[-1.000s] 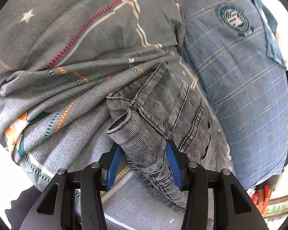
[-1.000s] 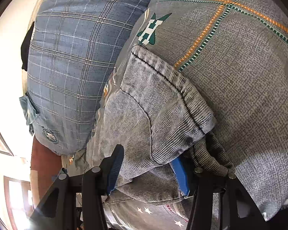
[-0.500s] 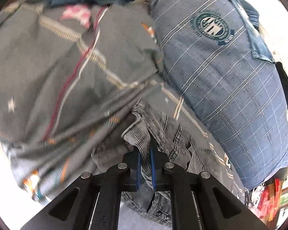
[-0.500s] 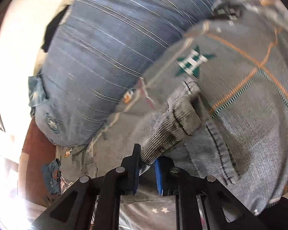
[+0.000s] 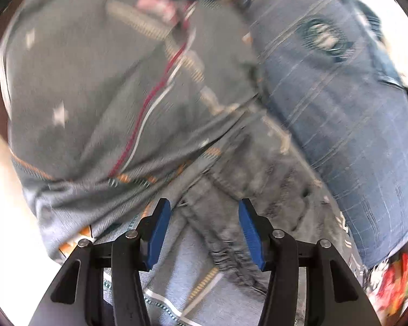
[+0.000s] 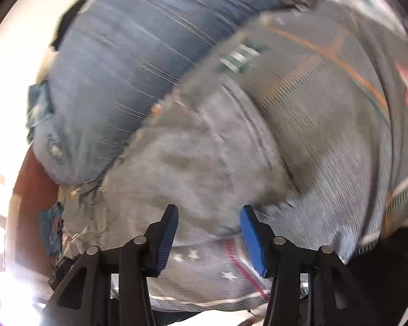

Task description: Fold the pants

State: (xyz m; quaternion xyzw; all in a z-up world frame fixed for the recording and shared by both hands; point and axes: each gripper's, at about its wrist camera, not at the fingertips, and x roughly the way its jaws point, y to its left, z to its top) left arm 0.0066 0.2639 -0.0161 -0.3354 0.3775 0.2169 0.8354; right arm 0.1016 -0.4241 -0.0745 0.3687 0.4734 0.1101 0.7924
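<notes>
The grey washed denim pants point(image 5: 247, 190) lie rumpled on the grey patterned bed sheet point(image 5: 95, 95); both views are blurred. My left gripper point(image 5: 205, 232) hovers just above them, its jaws opening. A seamed strip of the pants shows between the blue pads point(image 5: 160, 231), and neither pad presses on it. In the right wrist view the pants point(image 6: 193, 160) spread out ahead of my right gripper point(image 6: 209, 237), whose jaws are also opening. Only the star-printed sheet point(image 6: 326, 114) and the pants' near edge show in that gap.
A blue plaid pillow point(image 5: 340, 125) with a round emblem lies against the pants' far side, also seen in the right wrist view as the pillow point(image 6: 122, 68). Red and orange items point(image 5: 391, 285) sit past the bed's corner. Reddish-brown wood point(image 6: 30, 190) borders the bed.
Half a second ago both grippers were shut on folds of the pants. Both have since let go, opened and risen, and the pants have dropped back onto the sheet.
</notes>
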